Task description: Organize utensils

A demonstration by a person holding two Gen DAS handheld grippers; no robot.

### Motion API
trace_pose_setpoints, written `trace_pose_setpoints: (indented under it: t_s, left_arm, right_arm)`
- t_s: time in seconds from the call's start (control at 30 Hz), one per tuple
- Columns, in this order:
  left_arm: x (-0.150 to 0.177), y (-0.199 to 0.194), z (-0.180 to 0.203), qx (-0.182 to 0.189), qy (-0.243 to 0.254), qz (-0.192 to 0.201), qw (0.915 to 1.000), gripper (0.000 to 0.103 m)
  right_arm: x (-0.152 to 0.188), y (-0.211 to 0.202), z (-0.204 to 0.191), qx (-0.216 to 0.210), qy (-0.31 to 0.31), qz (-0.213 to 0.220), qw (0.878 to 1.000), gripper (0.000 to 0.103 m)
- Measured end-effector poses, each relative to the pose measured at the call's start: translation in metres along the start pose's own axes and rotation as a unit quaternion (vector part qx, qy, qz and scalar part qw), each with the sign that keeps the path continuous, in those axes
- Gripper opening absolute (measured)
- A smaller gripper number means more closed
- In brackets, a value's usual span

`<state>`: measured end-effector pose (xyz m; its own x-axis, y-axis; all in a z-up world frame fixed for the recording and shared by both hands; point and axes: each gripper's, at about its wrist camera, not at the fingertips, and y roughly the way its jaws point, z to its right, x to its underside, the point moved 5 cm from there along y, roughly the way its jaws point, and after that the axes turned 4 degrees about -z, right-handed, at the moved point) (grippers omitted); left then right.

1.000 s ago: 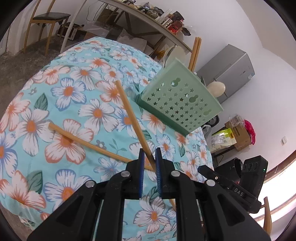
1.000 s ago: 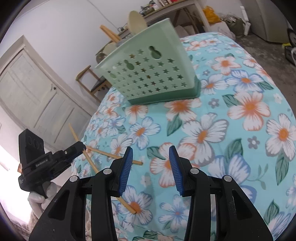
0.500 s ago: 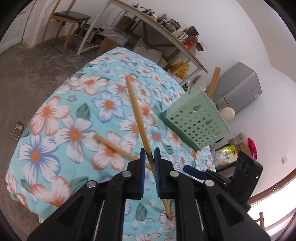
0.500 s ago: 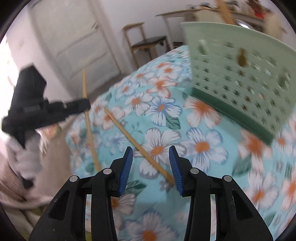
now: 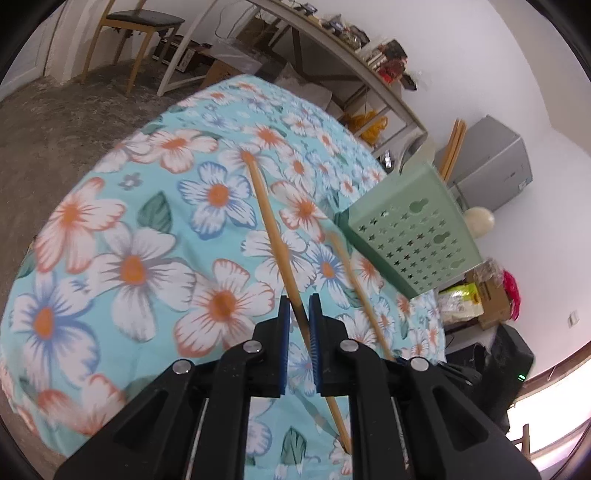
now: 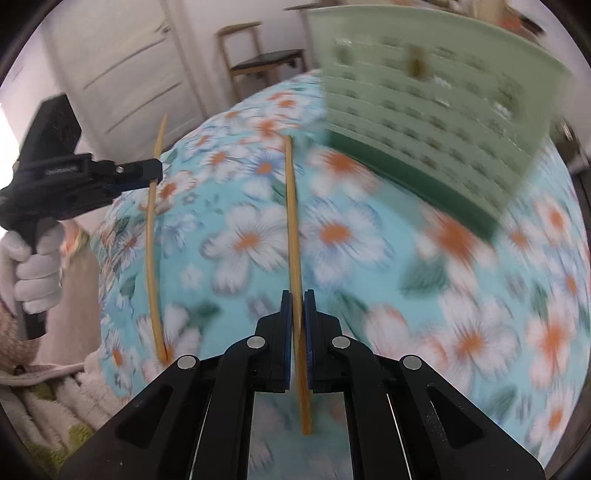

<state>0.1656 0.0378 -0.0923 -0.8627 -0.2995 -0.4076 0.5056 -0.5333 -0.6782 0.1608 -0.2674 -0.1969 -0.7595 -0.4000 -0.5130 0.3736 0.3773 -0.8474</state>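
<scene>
My left gripper (image 5: 297,314) is shut on a wooden chopstick (image 5: 271,229) and holds it above the floral tablecloth; it also shows in the right wrist view (image 6: 157,173) at the left. My right gripper (image 6: 297,310) is shut on a second chopstick (image 6: 293,229), which points toward the green perforated utensil basket (image 6: 436,99). That second chopstick (image 5: 354,284) shows in the left wrist view, beside the basket (image 5: 413,232), which holds wooden utensils (image 5: 452,147).
The round table wears a blue floral cloth (image 5: 129,240). A wooden chair (image 5: 140,22), a long shelf (image 5: 332,48) and a grey fridge (image 5: 495,162) stand behind. A white door (image 6: 122,70) is at the far left.
My right gripper swung toward the second chopstick and shut on it. My left gripper kept its chopstick and lifted it off the cloth.
</scene>
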Motion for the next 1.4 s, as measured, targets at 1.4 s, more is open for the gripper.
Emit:
trace_pose_setpoints:
  t_s: [1.4]
  left_arm:
    - [-0.024, 0.061, 0.019, -0.119, 0.057, -0.039, 0.9905, 0.019]
  right_arm:
    - [-0.032, 0.013, 0.037, -0.008, 0.147, 0.017, 0.989, 0.004]
